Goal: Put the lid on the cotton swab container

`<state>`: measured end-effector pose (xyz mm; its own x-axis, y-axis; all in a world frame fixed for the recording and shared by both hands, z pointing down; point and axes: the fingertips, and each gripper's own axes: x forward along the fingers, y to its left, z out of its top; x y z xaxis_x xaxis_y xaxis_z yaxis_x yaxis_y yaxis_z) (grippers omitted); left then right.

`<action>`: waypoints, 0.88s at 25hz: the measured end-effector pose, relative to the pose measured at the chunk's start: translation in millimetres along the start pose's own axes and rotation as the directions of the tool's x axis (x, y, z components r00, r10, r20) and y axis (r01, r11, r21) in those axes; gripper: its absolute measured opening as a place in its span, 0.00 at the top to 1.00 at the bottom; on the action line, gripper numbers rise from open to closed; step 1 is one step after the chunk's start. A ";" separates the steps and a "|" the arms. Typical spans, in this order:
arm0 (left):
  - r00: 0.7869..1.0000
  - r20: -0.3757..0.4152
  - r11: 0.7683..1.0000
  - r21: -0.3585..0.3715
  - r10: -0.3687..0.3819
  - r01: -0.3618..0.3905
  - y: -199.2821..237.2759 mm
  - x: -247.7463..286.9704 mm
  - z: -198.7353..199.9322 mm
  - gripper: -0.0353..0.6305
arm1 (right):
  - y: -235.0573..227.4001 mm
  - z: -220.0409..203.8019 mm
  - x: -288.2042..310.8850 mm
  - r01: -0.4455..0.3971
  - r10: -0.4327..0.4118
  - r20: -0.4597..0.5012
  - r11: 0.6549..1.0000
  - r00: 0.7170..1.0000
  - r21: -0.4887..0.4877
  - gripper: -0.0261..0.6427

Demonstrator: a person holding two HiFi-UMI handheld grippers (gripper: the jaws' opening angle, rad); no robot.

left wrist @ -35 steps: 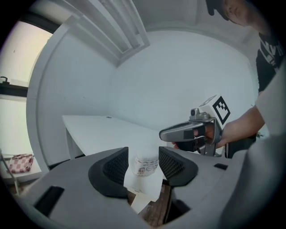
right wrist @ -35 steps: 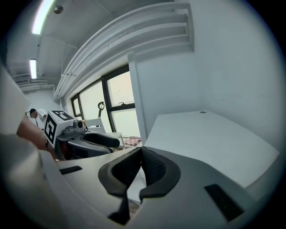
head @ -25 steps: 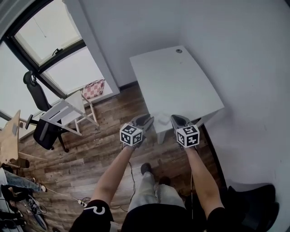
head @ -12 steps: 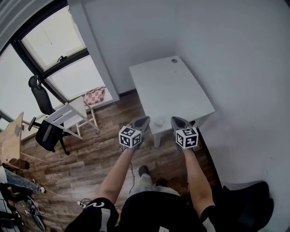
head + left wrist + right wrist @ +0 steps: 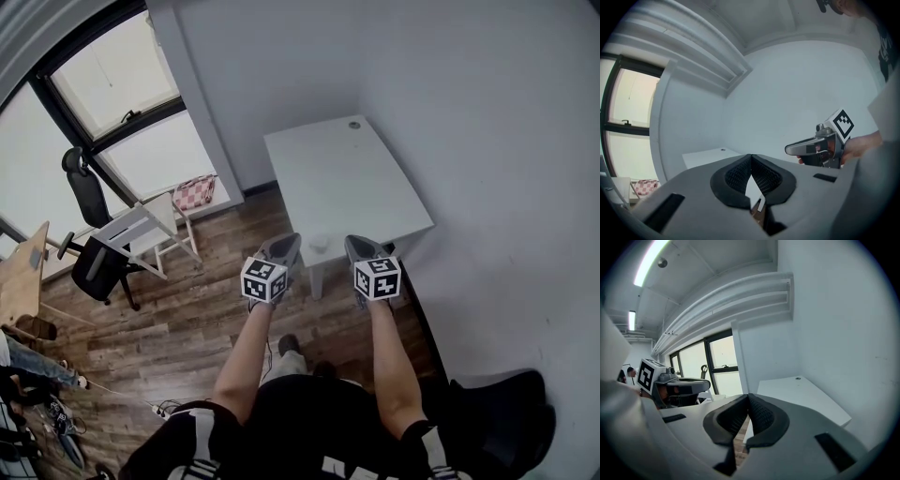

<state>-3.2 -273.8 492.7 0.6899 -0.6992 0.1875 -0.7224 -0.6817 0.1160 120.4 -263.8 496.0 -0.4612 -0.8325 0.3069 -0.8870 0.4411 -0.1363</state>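
A small whitish container point(image 5: 320, 243) sits near the front edge of the white table point(image 5: 347, 169); from here I cannot tell its lid from its body. My left gripper point(image 5: 287, 242) hangs just left of it and my right gripper point(image 5: 354, 243) just right, both held level at the table's front edge. In the left gripper view my jaws point(image 5: 751, 157) are shut, with nothing between them. The right gripper view shows its jaws point(image 5: 748, 397) shut and empty as well. Neither gripper view shows the container.
A wall stands close behind and to the right of the table. Left of it on the wooden floor are a pink checked bag point(image 5: 192, 190), a white folding chair point(image 5: 141, 230) and a black office chair point(image 5: 84, 234). A dark object point(image 5: 497, 412) lies at the lower right.
The table has shrunk and shifted up in the head view as the person drew back. Both grippers stayed side by side at its front edge.
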 end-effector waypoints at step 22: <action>0.996 0.061 0.998 -0.025 0.066 -0.064 -23.7 -21.9 19.0 0.91 | 8.6 8.9 -23.8 -0.005 0.005 0.029 1.000 1.000 -0.013 0.94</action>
<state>-0.3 -246.4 467.3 0.6426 -0.7543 0.1344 -0.7661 -0.6298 0.1279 123.5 -243.3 479.2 -0.4665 -0.8395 0.2787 -0.8843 0.4496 -0.1258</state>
